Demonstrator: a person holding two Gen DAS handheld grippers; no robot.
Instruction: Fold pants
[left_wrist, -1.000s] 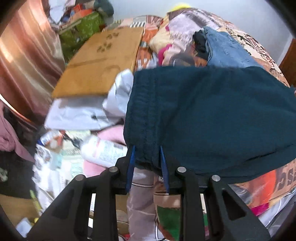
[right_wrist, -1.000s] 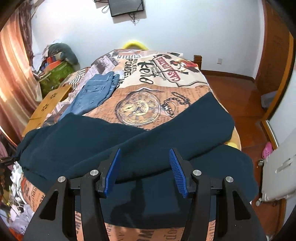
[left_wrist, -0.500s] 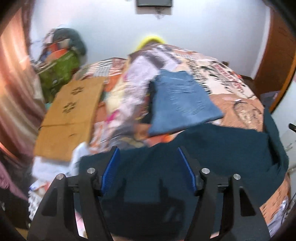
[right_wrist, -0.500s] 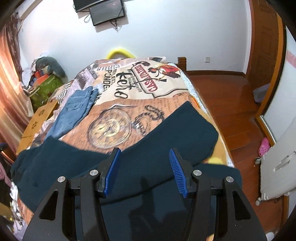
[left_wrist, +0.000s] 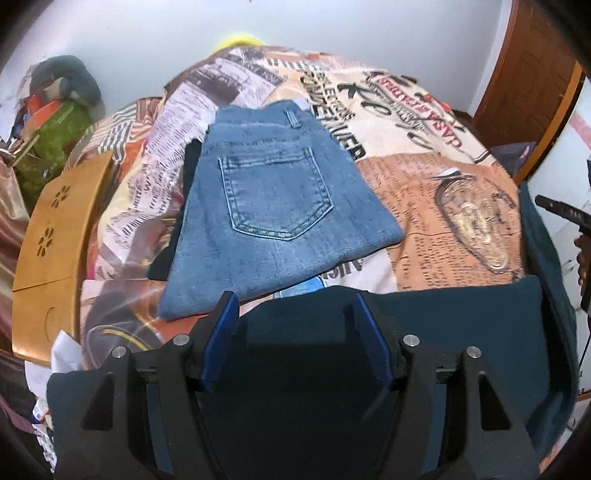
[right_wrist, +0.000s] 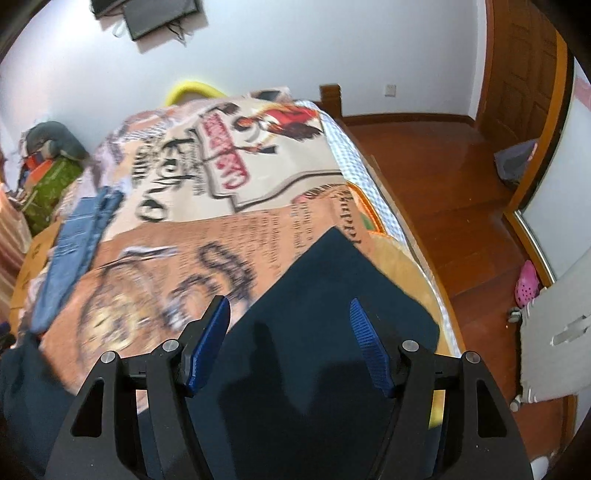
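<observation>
Between the spread blue pads of the left gripper (left_wrist: 293, 325) lies only the near part of the dark teal pants (left_wrist: 443, 332); the jaws stand apart and grasp nothing, hovering over the cloth; the right gripper (right_wrist: 290, 330) is likewise parted and empty, poised above the far leg end (right_wrist: 343, 280). The pants lie flat on the printed bedspread (left_wrist: 424, 192), their long axis running across the bed's near edge, from the left gripper's side toward the right; in the right wrist view one leg end juts forward as a squared corner near the bed's right margin. Judged from this, the left gripper is nearer one end and the right nearer the leg ends (which end holds the waistband cannot be told); each would have to descend forward and downward to seize an edge. Beyond, folded blue jeans (left_wrist: 273, 206) rest farther up the bed, just beside the pants; a wooden board (left_wrist: 55, 240) stands to the left.
</observation>
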